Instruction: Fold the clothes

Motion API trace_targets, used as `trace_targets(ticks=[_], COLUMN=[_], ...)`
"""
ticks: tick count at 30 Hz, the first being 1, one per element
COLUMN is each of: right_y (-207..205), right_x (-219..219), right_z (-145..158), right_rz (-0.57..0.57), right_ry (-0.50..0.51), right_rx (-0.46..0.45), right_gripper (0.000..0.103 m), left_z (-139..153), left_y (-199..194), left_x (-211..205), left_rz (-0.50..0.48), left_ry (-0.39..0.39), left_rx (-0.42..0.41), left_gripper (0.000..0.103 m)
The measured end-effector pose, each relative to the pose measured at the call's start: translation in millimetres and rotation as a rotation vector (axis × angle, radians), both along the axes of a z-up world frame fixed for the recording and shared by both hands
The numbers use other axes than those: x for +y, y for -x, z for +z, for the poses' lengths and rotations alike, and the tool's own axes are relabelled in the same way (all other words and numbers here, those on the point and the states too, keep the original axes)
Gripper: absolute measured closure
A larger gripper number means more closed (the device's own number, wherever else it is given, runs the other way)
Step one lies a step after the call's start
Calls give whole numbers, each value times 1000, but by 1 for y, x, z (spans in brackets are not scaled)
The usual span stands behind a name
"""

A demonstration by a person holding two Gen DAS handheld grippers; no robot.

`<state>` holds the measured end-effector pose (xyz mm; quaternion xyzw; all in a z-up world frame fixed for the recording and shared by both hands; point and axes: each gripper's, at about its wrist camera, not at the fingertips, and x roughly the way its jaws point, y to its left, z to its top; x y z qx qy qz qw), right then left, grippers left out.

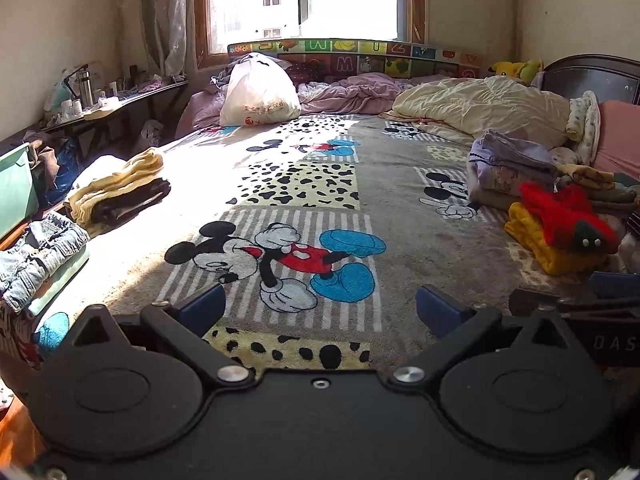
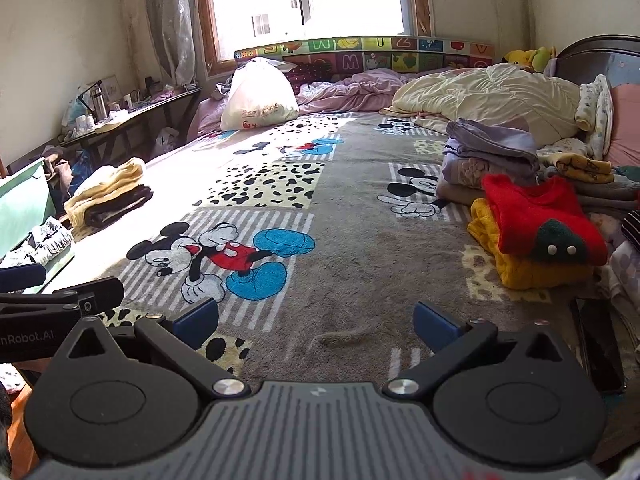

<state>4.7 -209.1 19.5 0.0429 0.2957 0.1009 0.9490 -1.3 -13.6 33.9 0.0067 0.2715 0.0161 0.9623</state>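
At the far left edge of the bed you have a green bin (image 1: 14, 184), and just near of it a folded pair of jeans (image 1: 38, 256) lying on a pale green item. A little farther in sits a folded stack, cream cloth over dark brown (image 1: 120, 192), in bright sun. Beyond it, along the left wall, a cluttered side table (image 1: 132, 98) holds bottles and a flask.

Your left gripper (image 1: 320, 310) hangs low over the cartoon-mouse blanket (image 1: 400, 208), its blue-tipped tongs spread wide apart with nothing between them. Far ahead, a white plastic bag (image 1: 258, 94) stands against the alphabet play mat (image 1: 360, 58) under the window.

Your right gripper (image 2: 316, 324) sits just beside the left one, over the same blanket, tongs likewise parted and empty.

To the right lies the unfolded heap: a red sweater (image 2: 536, 216) on top of a yellow knit (image 2: 520, 268), with a purple garment (image 2: 492, 146) on other folded pieces behind them. Farther right, a cream quilt (image 2: 488, 94) is bunched near the dark headboard (image 2: 600, 54), with a yellow plush toy (image 2: 528, 56) at the far corner.
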Motion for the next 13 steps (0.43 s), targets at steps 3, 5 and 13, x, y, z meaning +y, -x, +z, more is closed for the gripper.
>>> trace_targets(ticks=[3,5,13], right_y=[2,3,2], right_x=[1,2,8], right_z=[1,1,0], right_rz=[8,11,23], right_ry=[-5,-8,-11], right_rx=[-5,-9,-12], right_gripper=[0,0,0], left_z=[-1,-1,-1], left_y=[-1,0,3], left_x=[1,3,7], left_rz=[1,4,16], left_ry=[6,10,13], left_rx=[2,-2,-32], left_gripper=[0,0,0])
